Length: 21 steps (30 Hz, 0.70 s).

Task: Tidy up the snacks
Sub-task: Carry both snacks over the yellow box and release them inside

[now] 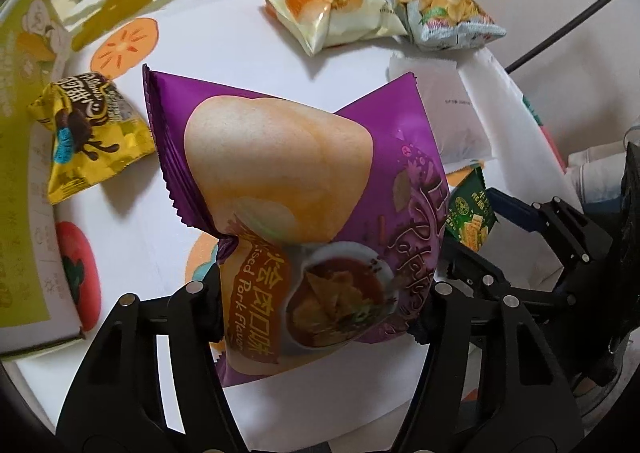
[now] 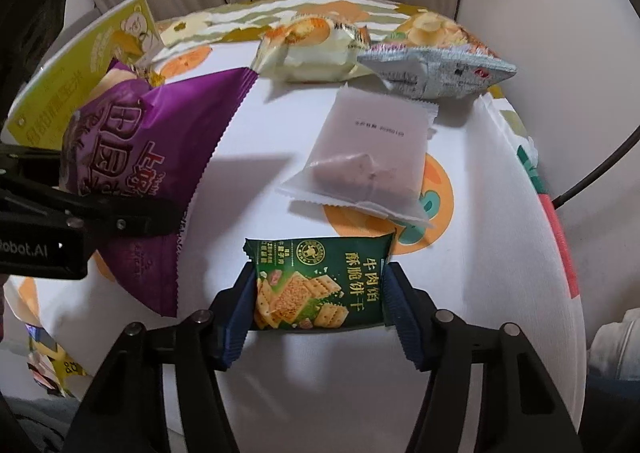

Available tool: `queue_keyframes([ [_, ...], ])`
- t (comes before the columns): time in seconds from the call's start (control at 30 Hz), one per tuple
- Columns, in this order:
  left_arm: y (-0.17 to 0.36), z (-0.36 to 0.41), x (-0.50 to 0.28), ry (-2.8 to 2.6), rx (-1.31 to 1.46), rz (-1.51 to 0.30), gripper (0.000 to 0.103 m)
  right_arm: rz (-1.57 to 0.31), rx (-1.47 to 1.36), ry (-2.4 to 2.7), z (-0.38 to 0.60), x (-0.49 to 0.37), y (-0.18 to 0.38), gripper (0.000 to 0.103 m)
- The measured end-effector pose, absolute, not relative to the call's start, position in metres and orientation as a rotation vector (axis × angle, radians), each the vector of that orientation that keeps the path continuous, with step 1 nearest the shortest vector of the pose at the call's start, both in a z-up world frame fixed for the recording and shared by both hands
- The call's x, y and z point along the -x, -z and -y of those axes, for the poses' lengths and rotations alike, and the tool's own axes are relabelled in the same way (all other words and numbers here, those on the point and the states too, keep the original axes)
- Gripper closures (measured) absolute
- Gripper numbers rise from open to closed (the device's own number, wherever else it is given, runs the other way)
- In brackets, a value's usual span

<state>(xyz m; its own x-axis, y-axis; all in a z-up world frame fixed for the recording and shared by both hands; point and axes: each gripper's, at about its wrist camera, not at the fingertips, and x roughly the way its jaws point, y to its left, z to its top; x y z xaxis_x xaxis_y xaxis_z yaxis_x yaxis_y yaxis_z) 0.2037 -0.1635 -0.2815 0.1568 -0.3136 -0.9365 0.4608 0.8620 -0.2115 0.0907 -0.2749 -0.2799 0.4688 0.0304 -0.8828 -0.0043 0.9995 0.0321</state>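
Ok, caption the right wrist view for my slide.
Right tongs grip a small green cracker packet above the fruit-patterned tablecloth.

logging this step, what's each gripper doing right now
left gripper: closed on the purple chip bag.
right gripper: closed on the green cracker pack.

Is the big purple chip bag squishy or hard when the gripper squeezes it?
Probably squishy: the purple chip bag looks puffed with air, and it pinches in where the left gripper clamps it. It's likely light for its size, since it hangs from that one pinch. The shiny foil may be slippery, and the chips could crack.
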Motion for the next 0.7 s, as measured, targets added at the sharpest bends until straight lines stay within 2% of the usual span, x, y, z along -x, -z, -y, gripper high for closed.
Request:
queue_keyframes([
  [0.3, 0.235, 0.161, -0.192, 0.539, -0.088, -1.232, 0.043, -1.019, -0.023, -0.027, 0.278, -0.084, 0.251, 0.046],
  [0.7, 0.126, 0.082, -0.19, 0.385, 0.03, -1.033, 0.043, -0.823, 0.05, -0.181, 0.244, -0.11, 0.137, 0.046],
])
